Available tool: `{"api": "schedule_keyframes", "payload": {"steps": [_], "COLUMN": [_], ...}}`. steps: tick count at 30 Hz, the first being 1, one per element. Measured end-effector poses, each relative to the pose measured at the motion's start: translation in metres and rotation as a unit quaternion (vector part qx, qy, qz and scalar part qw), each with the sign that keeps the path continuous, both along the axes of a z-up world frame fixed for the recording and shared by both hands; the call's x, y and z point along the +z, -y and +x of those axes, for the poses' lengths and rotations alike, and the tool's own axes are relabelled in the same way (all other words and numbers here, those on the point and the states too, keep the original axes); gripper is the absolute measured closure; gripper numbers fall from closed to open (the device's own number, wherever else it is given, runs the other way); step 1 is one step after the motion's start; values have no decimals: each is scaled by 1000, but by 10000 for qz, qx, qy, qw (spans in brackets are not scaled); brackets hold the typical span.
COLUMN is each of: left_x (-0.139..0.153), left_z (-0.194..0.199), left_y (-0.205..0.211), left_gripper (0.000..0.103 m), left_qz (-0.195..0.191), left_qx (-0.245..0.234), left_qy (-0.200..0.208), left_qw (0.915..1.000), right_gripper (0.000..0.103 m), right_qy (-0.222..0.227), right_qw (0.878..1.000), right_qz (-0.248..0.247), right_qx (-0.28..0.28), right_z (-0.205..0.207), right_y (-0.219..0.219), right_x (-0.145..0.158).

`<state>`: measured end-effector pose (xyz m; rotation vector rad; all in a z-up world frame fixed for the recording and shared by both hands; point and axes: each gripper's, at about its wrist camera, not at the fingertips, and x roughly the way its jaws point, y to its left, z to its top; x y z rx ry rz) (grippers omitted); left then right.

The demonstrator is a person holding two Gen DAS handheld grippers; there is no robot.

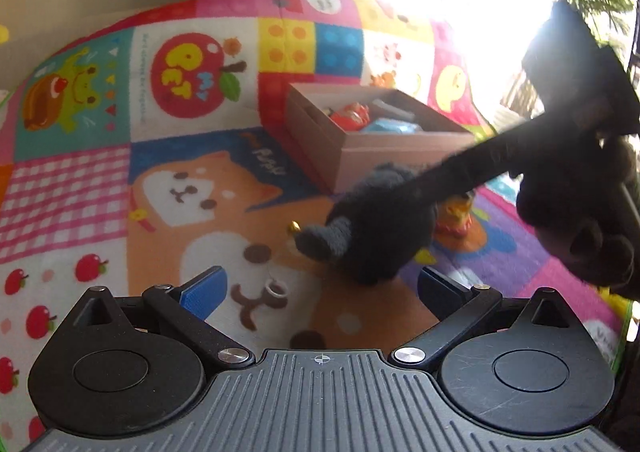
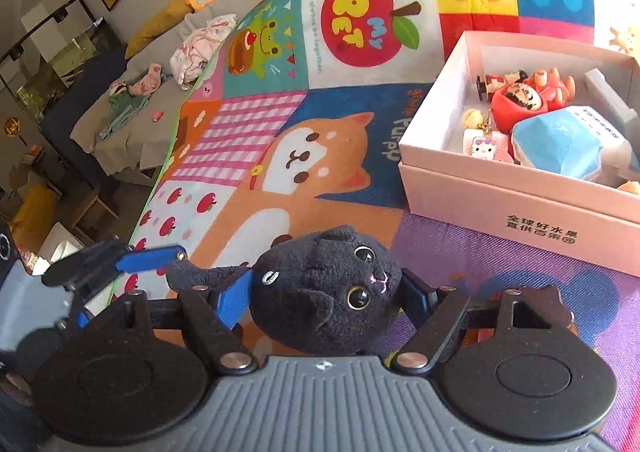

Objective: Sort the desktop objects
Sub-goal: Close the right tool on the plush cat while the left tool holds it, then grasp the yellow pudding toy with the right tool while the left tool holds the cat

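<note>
both grippers, left gripper [image 1: 320,288] and right gripper [image 2: 326,296], are showing black linkage arms, blue finger pads [image 2: 234,298], silver screws and ribbed grey bodies.

Pink box [image 2: 516,208] runs off the right edge.

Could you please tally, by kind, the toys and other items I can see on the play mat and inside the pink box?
Plush toys: 1, the black cat plush in the right gripper
Red figurines in the pink box: 2
Keychain charms in the box: 1
Blue-and-white packets in the box: 1
Small figures on the mat: 1
Total: 6, though the box's far side is partly hidden.
</note>
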<state>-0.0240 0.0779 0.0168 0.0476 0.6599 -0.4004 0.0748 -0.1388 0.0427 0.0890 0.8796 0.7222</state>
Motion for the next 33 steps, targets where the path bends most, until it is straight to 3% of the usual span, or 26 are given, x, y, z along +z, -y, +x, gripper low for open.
{"api": "schedule_keyframes", "payload": {"steps": [3,6,8,12,15,19,23,25,27,30,33], "left_x": [-12,-15,-15,-10,-3,8,11,8,2,-8,-15], "left_z": [2,13,23,36,36,30,25,24,24,26,36], "left_y": [25,38,46,58,62,59,50,49,54,65,76], "left_gripper": [0,0,0,0,0,0,0,0,0,0,0], "left_qz": [367,232,84,-189,-335,-199,28,201,427,737,841], "left_qx": [-193,-226,-220,-296,-447,-520,-412,-346,-353,-455,-421], "left_qy": [53,113,144,146,206,371,443,413,400,463,533], "left_qw": [9991,9994,9996,9993,9982,9978,9982,9983,9977,9952,9941], "right_gripper": [23,16,13,12,12,14,16,25,48,53,53], "right_qy": [823,1676,1889,1835,1712,1567,1477,1370,1435,1302,1466], "right_qw": [9963,9820,9746,9692,9704,9775,9784,9779,9747,9786,9750], "right_qz": [-184,-660,-982,-1474,-1507,-1277,-1353,-1508,-1639,-1492,-1524], "right_qx": [-189,-562,-698,-729,-796,-603,-504,-479,-501,-564,-677], "right_z": [-19,-41,-51,-62,-61,-48,-32,-25,-26,-28,-38], "right_y": [22,51,67,88,92,75,51,43,42,52,62], "right_x": [22,34,30,3,-14,-27,-38,-44,-44,-37,-29]}}
